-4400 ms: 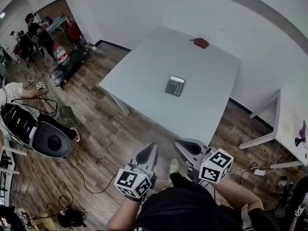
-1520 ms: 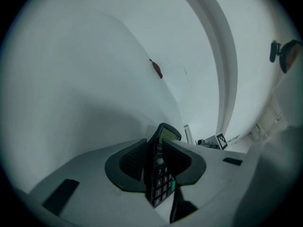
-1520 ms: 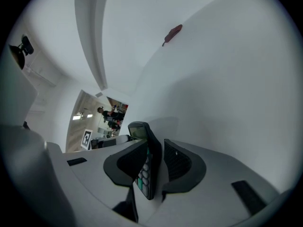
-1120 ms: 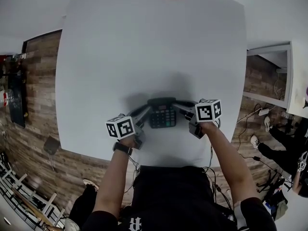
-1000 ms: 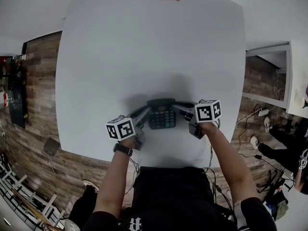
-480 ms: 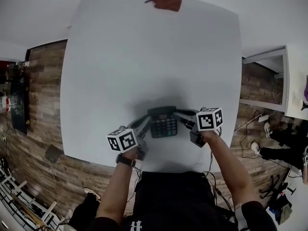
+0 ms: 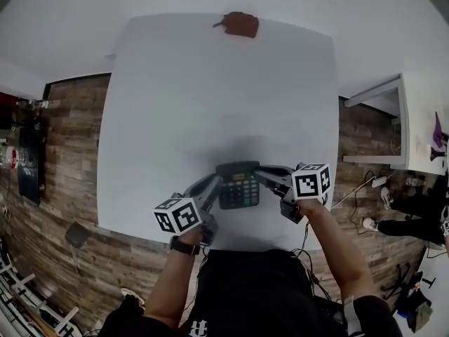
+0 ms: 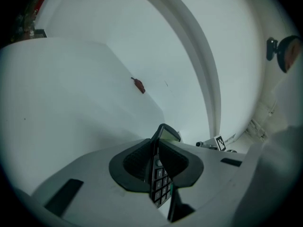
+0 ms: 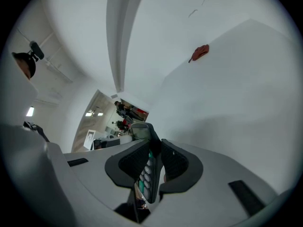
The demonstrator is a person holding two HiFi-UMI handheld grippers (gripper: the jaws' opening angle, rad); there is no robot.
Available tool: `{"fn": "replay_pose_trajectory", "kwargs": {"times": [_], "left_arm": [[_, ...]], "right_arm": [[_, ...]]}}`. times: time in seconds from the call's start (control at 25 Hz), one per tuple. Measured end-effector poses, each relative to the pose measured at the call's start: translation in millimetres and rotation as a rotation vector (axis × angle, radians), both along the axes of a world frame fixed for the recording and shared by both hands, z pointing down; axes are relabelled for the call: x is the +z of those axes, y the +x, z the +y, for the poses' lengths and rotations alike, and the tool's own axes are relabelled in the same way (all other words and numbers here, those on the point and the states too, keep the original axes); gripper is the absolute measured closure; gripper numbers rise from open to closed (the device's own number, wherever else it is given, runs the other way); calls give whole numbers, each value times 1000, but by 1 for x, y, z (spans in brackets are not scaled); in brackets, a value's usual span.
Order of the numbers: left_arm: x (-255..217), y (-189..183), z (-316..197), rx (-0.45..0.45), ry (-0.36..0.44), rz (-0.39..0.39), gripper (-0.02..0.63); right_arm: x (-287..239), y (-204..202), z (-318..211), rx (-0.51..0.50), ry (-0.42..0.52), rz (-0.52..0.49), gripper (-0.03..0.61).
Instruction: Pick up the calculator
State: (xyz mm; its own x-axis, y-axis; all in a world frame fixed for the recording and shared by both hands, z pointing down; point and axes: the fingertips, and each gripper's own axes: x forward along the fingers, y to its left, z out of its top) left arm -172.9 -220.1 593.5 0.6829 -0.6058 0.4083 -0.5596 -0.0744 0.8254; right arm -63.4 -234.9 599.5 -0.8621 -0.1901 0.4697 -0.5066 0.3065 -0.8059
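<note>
Both grippers are on the calculator (image 7: 238, 185) now, lower centre of the head view, just ahead of the person's body. The left gripper (image 7: 215, 184) comes in from the lower left and has the calculator's left edge. The right gripper (image 7: 262, 175) comes in from the right and has the opposite edge. In the left gripper view the dark pads are clamped on the calculator edge-on, keys showing between them and the display poking out past the tips. It's the same in the right gripper view: pads closed on the body, keypad wedged in the gap. So that's a two-sided pinch, both sets of fingers shut on the thing.

The white table (image 7: 210, 83) fills the middle of the frame. A soft shadow lies on it around and beyond the calculator, which suggests to me it is off the surface rather than resting on it. A small red object (image 7: 238, 24) sits well apart at the table's far edge, top centre.

My read is that the grasp is done and the lift is under way. Next, the two hands need to rise together at the same rate and spacing. If one leads or drifts outward, the thin casing could twist or slip from the pads.
</note>
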Motion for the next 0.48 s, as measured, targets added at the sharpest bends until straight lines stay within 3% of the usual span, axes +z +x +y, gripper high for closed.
{"fn": "replay_pose_trajectory", "kwargs": {"times": [0.48], "left_arm": [[-56, 1, 39, -37, 88, -28, 558]], "right_arm": [[-53, 1, 38, -25, 73, -40, 495]]}}
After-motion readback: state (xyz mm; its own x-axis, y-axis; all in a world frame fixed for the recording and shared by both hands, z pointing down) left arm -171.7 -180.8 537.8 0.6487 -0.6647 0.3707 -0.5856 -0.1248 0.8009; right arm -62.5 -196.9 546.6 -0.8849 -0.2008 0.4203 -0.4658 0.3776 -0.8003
